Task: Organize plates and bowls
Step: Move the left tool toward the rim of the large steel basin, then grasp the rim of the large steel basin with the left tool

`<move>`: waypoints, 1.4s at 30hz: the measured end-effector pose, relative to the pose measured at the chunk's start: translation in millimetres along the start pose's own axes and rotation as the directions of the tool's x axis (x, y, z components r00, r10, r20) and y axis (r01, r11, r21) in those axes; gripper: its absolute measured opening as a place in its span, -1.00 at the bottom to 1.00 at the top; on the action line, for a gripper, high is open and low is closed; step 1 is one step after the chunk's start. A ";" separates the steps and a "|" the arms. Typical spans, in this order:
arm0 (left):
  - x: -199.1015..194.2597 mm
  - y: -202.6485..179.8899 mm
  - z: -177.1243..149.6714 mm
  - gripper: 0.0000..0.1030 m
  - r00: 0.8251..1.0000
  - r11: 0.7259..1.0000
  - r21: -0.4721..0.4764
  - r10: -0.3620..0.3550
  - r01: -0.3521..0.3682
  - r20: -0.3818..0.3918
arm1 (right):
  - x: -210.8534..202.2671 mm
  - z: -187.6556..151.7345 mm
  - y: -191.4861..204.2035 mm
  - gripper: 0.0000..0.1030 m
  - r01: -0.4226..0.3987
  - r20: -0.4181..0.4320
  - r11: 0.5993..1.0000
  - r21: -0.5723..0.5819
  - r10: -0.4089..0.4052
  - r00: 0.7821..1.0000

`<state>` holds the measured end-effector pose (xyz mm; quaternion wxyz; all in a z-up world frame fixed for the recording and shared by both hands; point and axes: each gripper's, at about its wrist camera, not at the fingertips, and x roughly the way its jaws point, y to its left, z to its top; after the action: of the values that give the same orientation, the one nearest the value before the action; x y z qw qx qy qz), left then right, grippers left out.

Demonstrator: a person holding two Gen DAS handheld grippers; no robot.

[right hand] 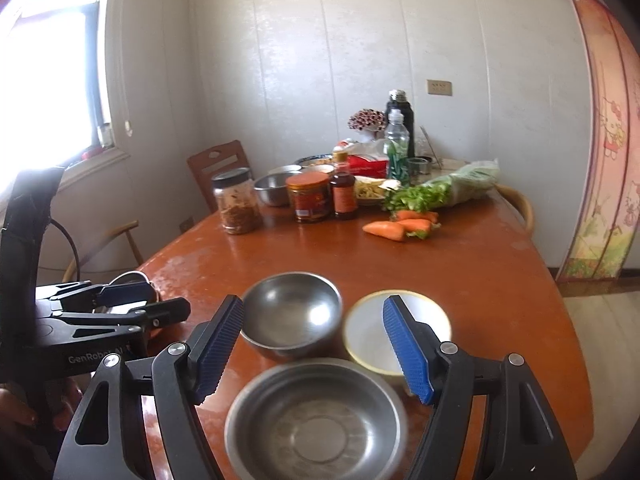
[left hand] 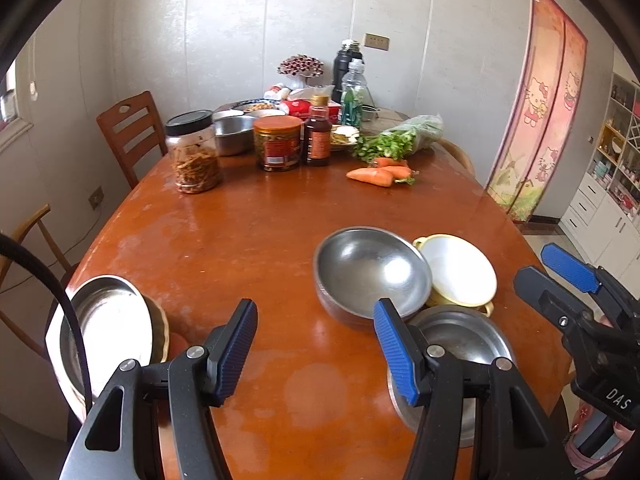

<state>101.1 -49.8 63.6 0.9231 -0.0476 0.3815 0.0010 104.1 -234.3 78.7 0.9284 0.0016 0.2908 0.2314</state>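
Three dishes cluster near the front of the brown table (left hand: 240, 232): a deep steel bowl (left hand: 368, 272) (right hand: 292, 316), a white bowl with a yellow rim (left hand: 460, 272) (right hand: 376, 332), and a shallow steel bowl (left hand: 464, 344) (right hand: 316, 428). My left gripper (left hand: 316, 344) (right hand: 148, 300) hangs open over bare table, left of the deep bowl. My right gripper (right hand: 314, 344) (left hand: 556, 280) is open above the shallow steel bowl, its pads clear of it. At the table's left edge a steel plate (left hand: 108, 320) lies over a brown dish (left hand: 160, 320).
Far end of the table: a jar of dried strips (left hand: 194, 152), a red-lidded jar (left hand: 277, 142), a sauce bottle (left hand: 319, 132), another steel bowl (left hand: 234, 132), carrots (left hand: 376, 174), bagged greens (left hand: 404, 136). Wooden chairs (left hand: 128, 128) stand at the left. A black cable (left hand: 60, 292) crosses the plate.
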 end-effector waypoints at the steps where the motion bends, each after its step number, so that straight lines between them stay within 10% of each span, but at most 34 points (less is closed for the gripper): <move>1: 1.1 -2.4 -0.2 0.17 1.000 1.000 0.001 -0.007 0.007 -0.002 | -0.5 -1.3 -3.4 0.44 0.005 -0.004 1.000 0.006 -0.004 1.000; 32: 65.3 -40.7 -46.0 0.17 0.974 0.991 0.017 -0.127 0.132 -0.185 | 29.5 -80.5 -52.6 0.45 0.133 -0.236 0.985 0.108 -0.104 0.966; 42: 78.7 -47.1 -52.0 0.17 0.966 0.990 0.022 -0.128 0.136 -0.223 | 36.9 -86.4 -56.1 -0.12 0.135 -0.240 0.985 0.106 -0.107 0.965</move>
<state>122.1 -104.1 -24.4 0.8737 -0.0555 0.4778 -0.0729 108.2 -279.8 -20.7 0.8984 0.0129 0.4108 0.1547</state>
